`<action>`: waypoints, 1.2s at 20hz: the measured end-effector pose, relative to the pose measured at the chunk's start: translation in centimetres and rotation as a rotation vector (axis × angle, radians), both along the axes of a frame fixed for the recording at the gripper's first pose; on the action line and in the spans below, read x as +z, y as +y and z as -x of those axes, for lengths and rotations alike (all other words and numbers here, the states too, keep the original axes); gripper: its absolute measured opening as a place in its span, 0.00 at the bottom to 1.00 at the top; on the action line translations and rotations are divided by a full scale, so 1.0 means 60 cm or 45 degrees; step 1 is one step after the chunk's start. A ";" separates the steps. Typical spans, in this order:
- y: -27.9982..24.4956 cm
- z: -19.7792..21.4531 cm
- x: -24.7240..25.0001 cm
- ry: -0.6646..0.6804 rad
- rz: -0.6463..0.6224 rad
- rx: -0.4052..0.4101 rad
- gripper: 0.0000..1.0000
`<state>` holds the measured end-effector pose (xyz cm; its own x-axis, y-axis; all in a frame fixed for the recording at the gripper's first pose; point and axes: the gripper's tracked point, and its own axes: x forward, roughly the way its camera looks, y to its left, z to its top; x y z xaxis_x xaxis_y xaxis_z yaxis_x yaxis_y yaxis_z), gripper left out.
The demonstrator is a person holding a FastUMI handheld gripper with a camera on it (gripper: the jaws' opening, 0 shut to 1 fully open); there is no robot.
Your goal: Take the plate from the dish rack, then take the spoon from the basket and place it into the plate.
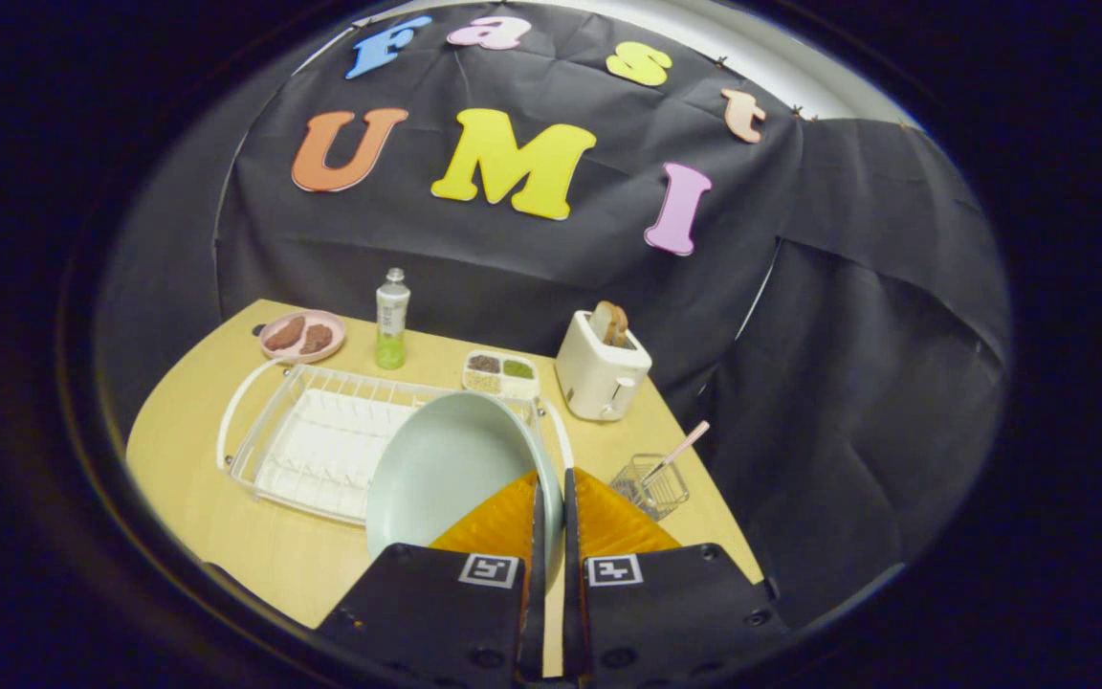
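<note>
A pale green plate (446,474) stands on edge between my two fingers, its rim pinched where the pads meet, so my gripper (551,498) is shut on it. The plate hangs tilted in front of the white wire dish rack (307,450), covering the rack's right part. To the right of my fingers a small wire basket (651,488) stands on the table, and a spoon with a pink handle (680,448) leans out of it toward the upper right.
On the wooden table (226,536), beyond the rack: a pink dish with brown food (302,336), a bottle with green liquid (391,319), a divided tray of grains (500,373) and a white toaster with bread (601,368). The table's right edge runs close by the basket.
</note>
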<state>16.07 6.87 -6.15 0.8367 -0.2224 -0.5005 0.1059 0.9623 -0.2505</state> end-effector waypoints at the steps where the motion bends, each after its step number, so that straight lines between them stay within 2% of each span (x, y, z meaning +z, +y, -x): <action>1: 0.001 0.015 -0.030 0.029 -0.054 0.033 0.13; 5: -0.020 0.059 -0.154 0.162 -0.219 0.076 0.13; 7: -0.040 0.058 -0.195 0.177 -0.212 0.091 0.13; 13: -0.108 0.062 -0.282 0.223 -0.195 0.028 0.13; 17: -0.130 0.062 -0.296 0.193 -0.218 0.047 0.14; 20: -0.139 0.055 -0.269 0.112 -0.290 0.068 0.14; 22: -0.145 0.049 -0.250 0.047 -0.330 0.101 0.21; 24: -0.156 0.038 -0.232 -0.018 -0.356 0.128 0.54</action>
<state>13.79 -2.48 -20.07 0.8549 0.0067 -0.5188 0.0082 0.9996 0.0264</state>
